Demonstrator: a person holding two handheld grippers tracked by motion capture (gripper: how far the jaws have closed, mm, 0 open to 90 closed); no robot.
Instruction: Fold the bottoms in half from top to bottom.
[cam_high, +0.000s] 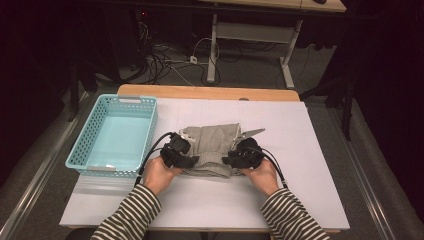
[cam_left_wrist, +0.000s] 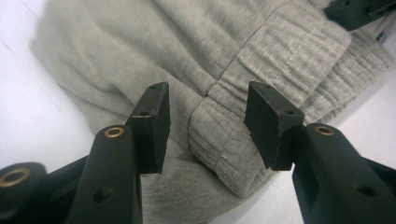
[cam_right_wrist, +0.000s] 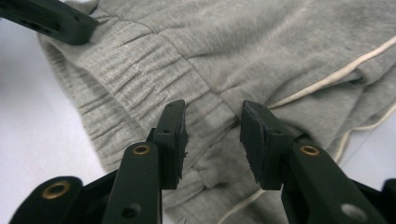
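Note:
A folded grey garment (cam_high: 212, 147) with a ribbed waistband lies on the white table top (cam_high: 210, 200). My left gripper (cam_high: 186, 159) is at its near left edge, open, with the ribbed band (cam_left_wrist: 261, 79) between and beyond its jaws (cam_left_wrist: 208, 119). My right gripper (cam_high: 235, 159) is at the near right edge, open too, with the grey cloth (cam_right_wrist: 261, 51) and a cream seam line (cam_right_wrist: 327, 77) past its jaws (cam_right_wrist: 212, 135). Each gripper view also catches the other gripper's jaw tip (cam_left_wrist: 359, 11) (cam_right_wrist: 51, 18) at a top corner.
A light blue plastic basket (cam_high: 87, 145) stands on the left of the table, with a small white thing in its near corner. The table's wooden far edge (cam_high: 210, 92) borders a floor with cables and another desk's legs.

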